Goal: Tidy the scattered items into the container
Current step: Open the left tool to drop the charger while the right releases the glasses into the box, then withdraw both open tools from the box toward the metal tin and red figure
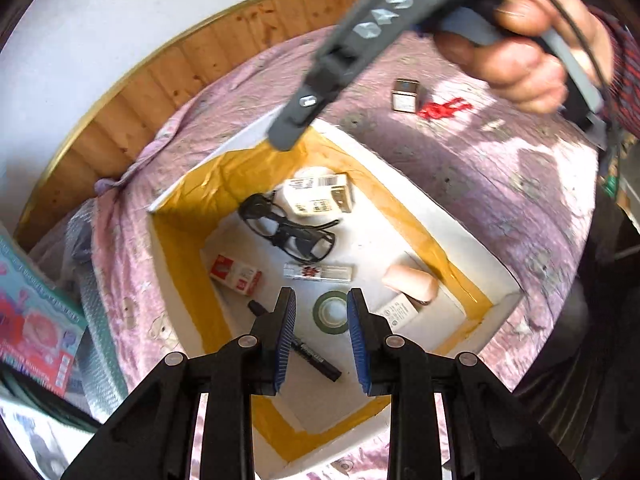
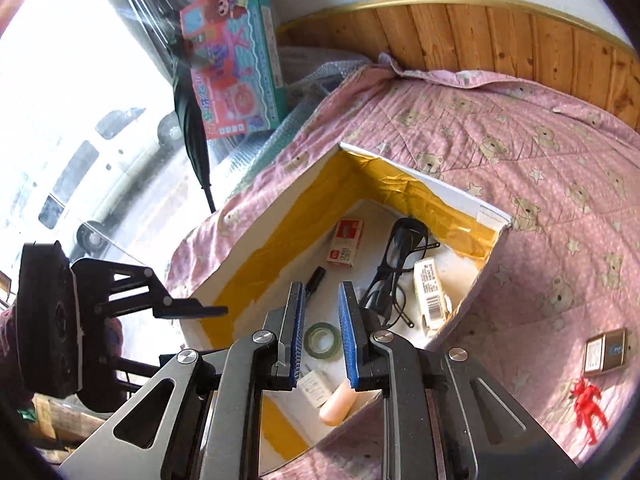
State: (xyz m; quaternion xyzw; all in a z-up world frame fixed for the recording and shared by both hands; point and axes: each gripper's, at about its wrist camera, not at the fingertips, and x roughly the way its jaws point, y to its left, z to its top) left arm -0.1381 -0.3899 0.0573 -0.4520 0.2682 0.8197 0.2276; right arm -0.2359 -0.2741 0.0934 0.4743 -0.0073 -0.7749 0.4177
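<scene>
grippers, left [image 1: 321,312] and right [image 2: 322,312], hover part-open and empty over white foam box [image 2: 280,200] with green tape ring [image 1: 331,312].

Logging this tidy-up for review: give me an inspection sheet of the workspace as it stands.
Surface: pink bear-print quilt.
Job's things: open white box holds glasses, green tape roll, marker; red toy and small tan box lie outside on the quilt.
Clutter: toy carton beside the bed.
Grippers: left gripper and right gripper open, empty, above the box.
Cables: black cable.
Surroundings: wooden headboard.
</scene>
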